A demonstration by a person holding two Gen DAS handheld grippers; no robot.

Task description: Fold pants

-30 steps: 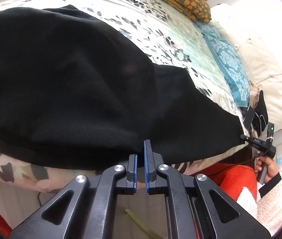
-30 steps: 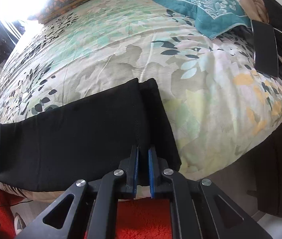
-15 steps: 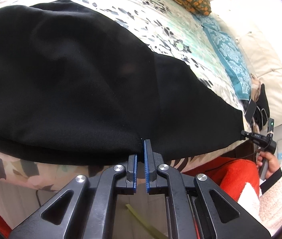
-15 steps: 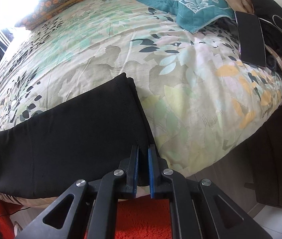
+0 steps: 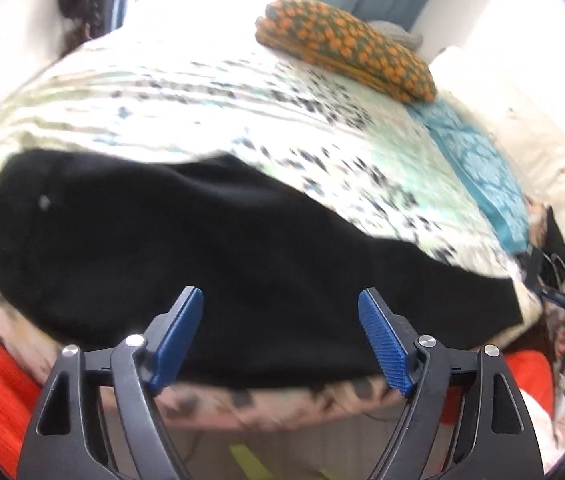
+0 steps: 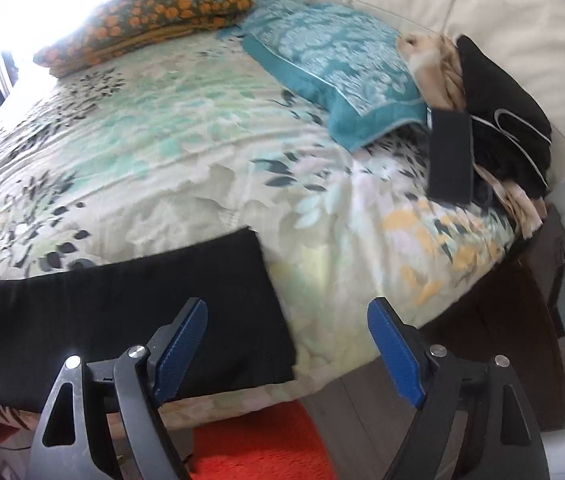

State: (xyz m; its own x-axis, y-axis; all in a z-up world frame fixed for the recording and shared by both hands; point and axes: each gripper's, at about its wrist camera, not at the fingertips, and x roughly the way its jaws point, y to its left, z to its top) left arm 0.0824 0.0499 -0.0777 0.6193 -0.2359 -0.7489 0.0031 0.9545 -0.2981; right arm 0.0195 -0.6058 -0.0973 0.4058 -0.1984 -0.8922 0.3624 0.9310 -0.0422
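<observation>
No writing or label can be read anywhere; both views are blurred. The black pants point(image 5: 210, 264) lie flat along the near edge of the bed point(image 5: 210, 92), stretching from its left part to the leg hem at the right, which the right wrist view shows ending squarely about midway along that edge point(image 6: 130, 312). Beyond the pants the floral cover is bare far back to the orange-patterned pillow point(image 5: 346, 48) and the teal cushion point(image 6: 334, 64); a black flat device point(image 6: 451, 156) sits at the far right, near the headboard. An orange rug point(image 6: 258, 440) lies on the floor below the near edge. The left gripper point(image 5: 280, 336) tilts down over the pants, jaws opening wide, nothing pinched between them. The right gripper point(image 6: 287, 344) hangs above the hem corner, jaws likewise opening wide, free of the cloth.
</observation>
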